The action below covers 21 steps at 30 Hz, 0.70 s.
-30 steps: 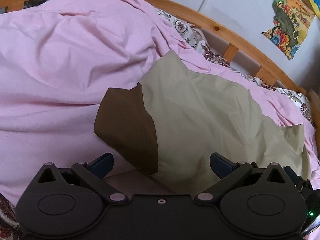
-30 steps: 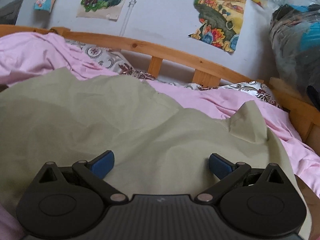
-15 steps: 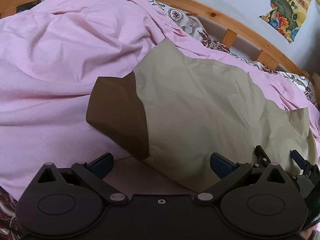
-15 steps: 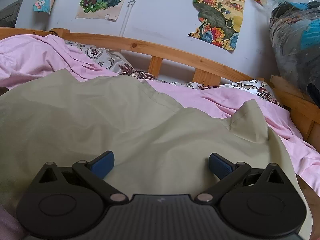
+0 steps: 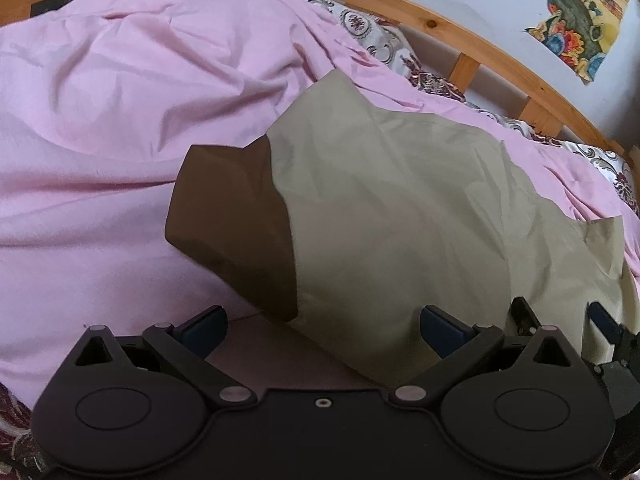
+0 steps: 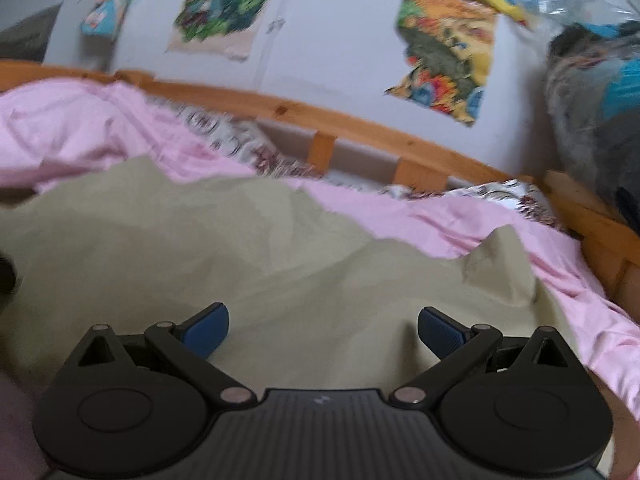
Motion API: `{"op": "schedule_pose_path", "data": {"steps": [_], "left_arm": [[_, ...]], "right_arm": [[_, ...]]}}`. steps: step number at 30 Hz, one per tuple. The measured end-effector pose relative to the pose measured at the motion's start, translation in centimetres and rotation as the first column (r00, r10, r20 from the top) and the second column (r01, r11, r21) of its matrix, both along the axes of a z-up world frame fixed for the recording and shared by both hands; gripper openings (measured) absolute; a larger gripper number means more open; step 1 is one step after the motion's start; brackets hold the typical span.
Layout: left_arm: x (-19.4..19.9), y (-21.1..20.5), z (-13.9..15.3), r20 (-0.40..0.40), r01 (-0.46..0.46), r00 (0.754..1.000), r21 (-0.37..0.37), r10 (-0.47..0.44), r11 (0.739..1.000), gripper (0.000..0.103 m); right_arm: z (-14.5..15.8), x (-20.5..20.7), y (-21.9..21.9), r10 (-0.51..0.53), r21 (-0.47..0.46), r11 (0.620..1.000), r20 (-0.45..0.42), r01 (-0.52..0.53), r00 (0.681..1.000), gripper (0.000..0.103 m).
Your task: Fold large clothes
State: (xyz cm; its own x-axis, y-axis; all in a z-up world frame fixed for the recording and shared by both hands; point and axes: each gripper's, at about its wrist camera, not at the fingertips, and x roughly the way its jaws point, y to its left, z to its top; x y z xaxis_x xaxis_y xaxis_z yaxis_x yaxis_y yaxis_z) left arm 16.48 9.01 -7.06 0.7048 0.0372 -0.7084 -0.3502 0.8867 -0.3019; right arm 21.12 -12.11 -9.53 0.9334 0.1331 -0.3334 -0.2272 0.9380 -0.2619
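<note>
An olive-beige garment [image 5: 420, 220] lies spread on the pink bedsheet [image 5: 120, 92], with a dark brown part [image 5: 232, 220] at its left end. My left gripper [image 5: 322, 330] hovers open over the garment's near edge, where brown meets beige, nothing between its blue pads [image 5: 204, 326]. The right gripper [image 5: 560, 320] shows at the lower right of the left wrist view. In the right wrist view the garment [image 6: 248, 248] fills the foreground, one corner [image 6: 500, 268] standing up at the right. My right gripper [image 6: 322, 328] is open above the cloth, holding nothing.
A curved wooden bed rail [image 6: 360, 128] runs behind the bed, patterned pillows [image 5: 372, 36] lying against it. Colourful posters [image 6: 444, 52] hang on the pale wall. A bag of dark items [image 6: 600, 92] sits at the far right. The right wrist view is motion-blurred.
Both cameras have shifted: the left view tilted down and closer to the garment, and the right gripper came into its lower right. The right view has blurred with motion. The garment lies as before.
</note>
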Motion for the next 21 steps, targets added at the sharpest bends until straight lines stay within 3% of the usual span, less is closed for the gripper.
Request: {"op": "schedule_pose_path", "data": {"steps": [8,13,16,18,21], "left_arm": [[0.6,1.5,-1.7,0.082,-0.015,0.996,-0.125,0.025,0.992,0.102],[1.8,2.3,-2.2,0.101,-0.08,0.99,-0.183,0.1,0.98,0.099],[1.9,1.9,-1.7,0.094,-0.123,0.986,-0.156,0.139,0.98,0.082],[1.5,1.3,-1.1,0.122,-0.105,0.985,-0.135,0.122,0.985,0.059],[1.0,-0.2,0.3,0.185,-0.058,0.981,-0.046,0.065,0.997,0.036]], "right_arm": [[-0.4,0.2,-0.7,0.012,0.054,0.998,-0.028,-0.011,1.0,0.103],[-0.5,0.1,-0.8,0.013,0.057,0.998,-0.025,-0.012,1.0,0.103],[-0.5,0.2,-0.9,0.014,0.06,0.998,-0.026,-0.012,1.0,0.103],[-0.3,0.2,-1.2,0.018,0.074,0.997,-0.027,-0.016,0.999,0.103],[0.3,-0.2,-1.9,-0.005,0.116,0.993,-0.007,0.006,1.0,0.103]]}}
